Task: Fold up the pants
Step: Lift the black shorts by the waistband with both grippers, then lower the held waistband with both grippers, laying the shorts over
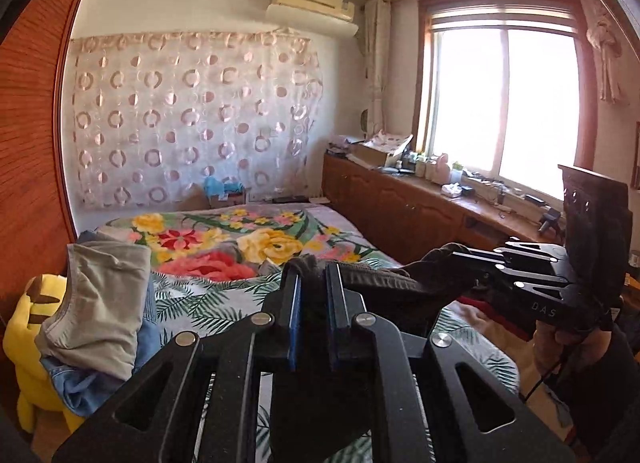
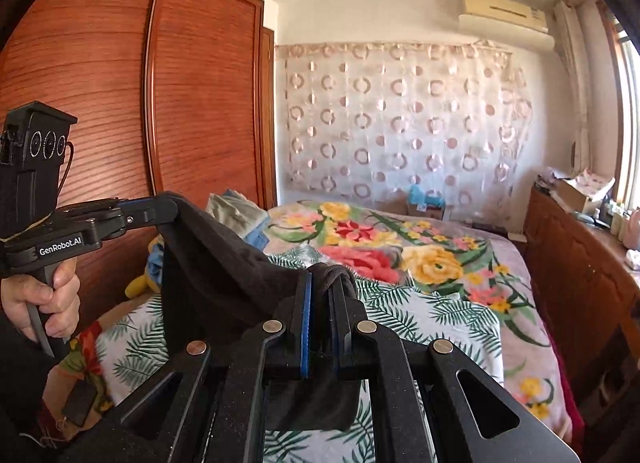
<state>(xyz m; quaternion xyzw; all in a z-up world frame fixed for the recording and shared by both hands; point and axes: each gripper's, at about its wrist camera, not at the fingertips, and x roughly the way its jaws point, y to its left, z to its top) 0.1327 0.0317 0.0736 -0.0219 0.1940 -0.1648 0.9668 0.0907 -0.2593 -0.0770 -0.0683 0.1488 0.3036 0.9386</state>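
Bedroom colours: dark pants, floral bed, wood tones.

Pants (image 2: 224, 263) black/dark charcoal, plain, centre of both views. Grippers black with blue pads: left gripper (image 1: 313, 283), right gripper (image 2: 324, 295). Bedspread (image 1: 224, 239) white ground, green palm leaves, big yellow, red and pink flowers, mid frame. Pile at lower left of left view: grey-beige garment (image 1: 100, 295), blue denim (image 1: 80, 383), yellow plush (image 1: 28, 343) with brown stripes. Curtain (image 1: 192, 119) sheer white with pink-brown rings and dots, upper centre. Wardrobe (image 2: 120, 83) reddish-brown wood, horizontal ribbing, upper left of right view. Cabinets (image 1: 400, 199) brown wood, right. AC unit (image 1: 312, 3) cream, top. Window frame (image 1: 424, 83) brown.
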